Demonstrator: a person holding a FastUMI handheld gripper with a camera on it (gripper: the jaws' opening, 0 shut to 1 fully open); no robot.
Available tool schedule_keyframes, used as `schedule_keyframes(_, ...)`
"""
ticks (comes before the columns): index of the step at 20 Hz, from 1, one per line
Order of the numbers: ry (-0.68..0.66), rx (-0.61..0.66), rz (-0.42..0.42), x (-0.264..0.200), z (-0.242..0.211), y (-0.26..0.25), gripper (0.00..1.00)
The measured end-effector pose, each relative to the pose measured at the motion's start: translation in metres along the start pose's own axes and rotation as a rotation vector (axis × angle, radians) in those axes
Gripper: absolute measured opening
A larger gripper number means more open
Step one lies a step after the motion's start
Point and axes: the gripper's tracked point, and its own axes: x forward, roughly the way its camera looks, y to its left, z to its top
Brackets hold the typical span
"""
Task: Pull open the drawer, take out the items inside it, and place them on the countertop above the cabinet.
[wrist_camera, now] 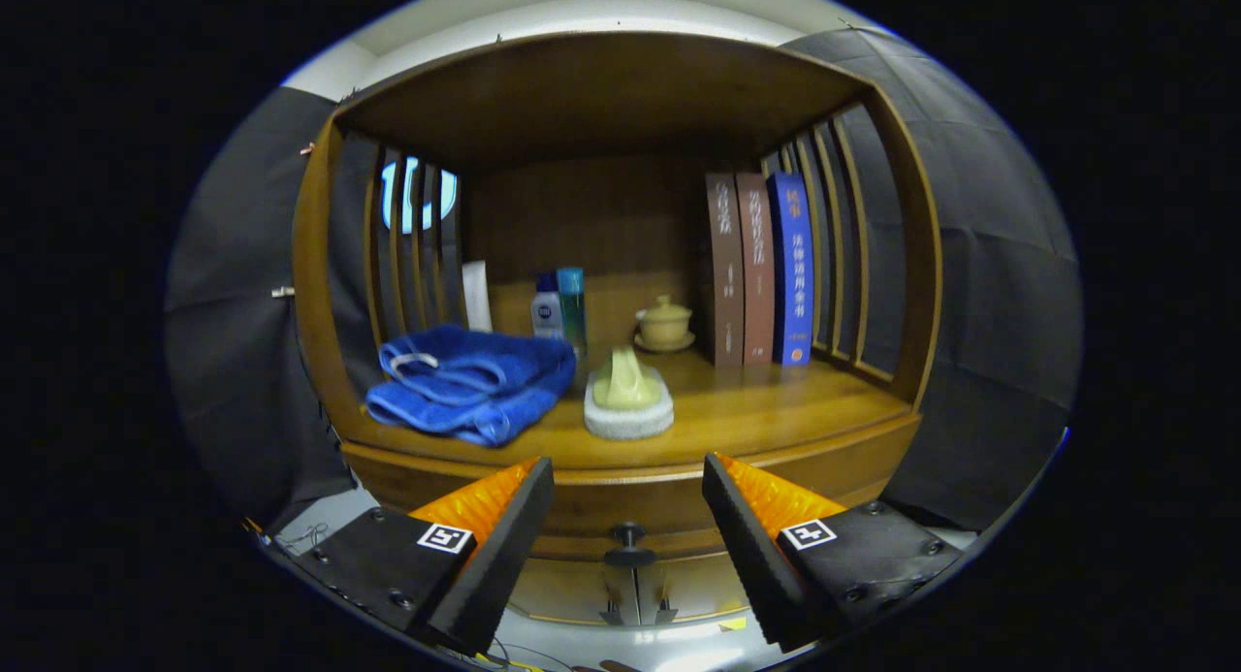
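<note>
A wooden cabinet (pixel 620 478) stands in front of me with a countertop (pixel 776 405) under a roofed shelf. Its drawer (pixel 630 517) sits closed below the countertop, and a dark round knob (pixel 628 534) sticks out of its front. My gripper (pixel 628 478) is open, the two fingers spread wide either side of the knob and just short of it, with nothing between them. On the countertop lie a folded blue towel (pixel 470 381) and a scrubbing sponge (pixel 628 400) with a pale green handle. The drawer's inside is hidden.
Two small bottles (pixel 560 308) and a white tube (pixel 475 296) stand at the back left. A lidded yellow-green cup on a saucer (pixel 664 325) sits mid-back. Three upright books (pixel 758 270) lean against the right slatted side. Bare countertop lies at the front right.
</note>
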Motion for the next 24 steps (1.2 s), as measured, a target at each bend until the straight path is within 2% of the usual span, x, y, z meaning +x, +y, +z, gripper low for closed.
schedule_keyframes(3, -0.046, -0.008, -0.023, -0.019, 0.057, -0.001, 0.99)
schedule_keyframes(7, -0.099, -0.005, 0.024, -0.045, 0.127, 0.013, 0.99)
schedule_keyframes(11, -0.137, 0.004, 0.052, -0.073, 0.173, 0.018, 0.99)
schedule_keyframes(12, -0.143, -0.006, 0.054, -0.090, 0.180, 0.022, 0.99)
schedule_keyframes(16, -0.148, -0.028, 0.086, -0.107, 0.186, 0.031, 0.99)
schedule_keyframes(24, -0.167, -0.043, 0.104, -0.117, 0.190, 0.036, 0.99)
